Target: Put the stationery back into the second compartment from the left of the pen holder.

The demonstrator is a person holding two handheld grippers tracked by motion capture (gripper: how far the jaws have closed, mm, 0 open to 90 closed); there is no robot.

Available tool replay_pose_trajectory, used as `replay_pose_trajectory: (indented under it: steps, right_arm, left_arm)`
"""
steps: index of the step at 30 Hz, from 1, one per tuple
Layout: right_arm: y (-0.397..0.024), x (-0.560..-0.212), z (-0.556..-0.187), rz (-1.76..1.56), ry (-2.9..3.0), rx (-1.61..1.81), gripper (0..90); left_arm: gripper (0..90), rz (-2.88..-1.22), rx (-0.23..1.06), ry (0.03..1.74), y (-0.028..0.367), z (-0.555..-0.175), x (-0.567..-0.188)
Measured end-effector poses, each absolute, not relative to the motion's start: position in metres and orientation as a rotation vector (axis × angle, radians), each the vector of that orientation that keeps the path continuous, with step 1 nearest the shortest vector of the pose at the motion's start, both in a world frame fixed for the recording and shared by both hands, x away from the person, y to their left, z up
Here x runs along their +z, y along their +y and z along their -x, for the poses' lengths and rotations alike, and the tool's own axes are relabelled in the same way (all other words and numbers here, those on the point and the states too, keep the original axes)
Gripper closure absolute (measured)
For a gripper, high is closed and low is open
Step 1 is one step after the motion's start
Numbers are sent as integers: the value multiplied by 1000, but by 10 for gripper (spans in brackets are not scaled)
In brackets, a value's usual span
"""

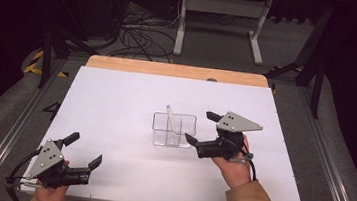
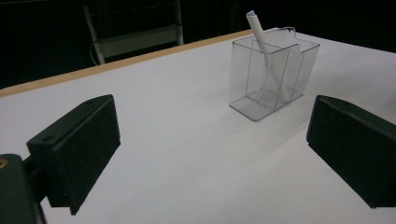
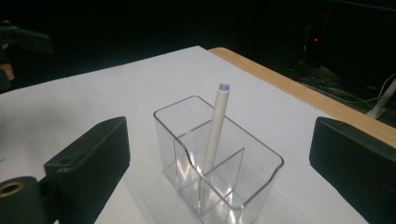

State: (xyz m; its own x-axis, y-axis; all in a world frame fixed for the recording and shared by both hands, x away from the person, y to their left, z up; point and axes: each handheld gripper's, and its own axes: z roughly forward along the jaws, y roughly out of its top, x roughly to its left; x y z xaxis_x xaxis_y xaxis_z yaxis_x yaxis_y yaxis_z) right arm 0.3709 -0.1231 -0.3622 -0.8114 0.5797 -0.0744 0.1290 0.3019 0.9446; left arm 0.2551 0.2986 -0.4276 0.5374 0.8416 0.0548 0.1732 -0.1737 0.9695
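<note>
Since the white pen [image 3: 215, 133] is already standing tilted in one compartment of the clear plastic organizer [image 1: 174, 129], leaning on the rim so it won't tip, the right gripper [image 1: 202, 128] sits just beside the organizer with its jaws spread wide and nothing between them, so it looks to me like the drop is done. The left gripper [image 1: 83, 149] is parked well apart from the organizer, at the near corner of the white bench [image 1: 116, 99], jaws also released and empty, probably just staying out of the way.
</note>
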Motion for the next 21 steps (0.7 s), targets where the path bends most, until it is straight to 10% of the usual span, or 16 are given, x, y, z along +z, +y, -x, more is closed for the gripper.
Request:
replay_pose_trajectory:
  steps: [21]
  right_arm:
    - [-195,-421,-346,-700,2162,1528,23]
  left_arm:
    - [34,-1663,747,864,298,-255,-428]
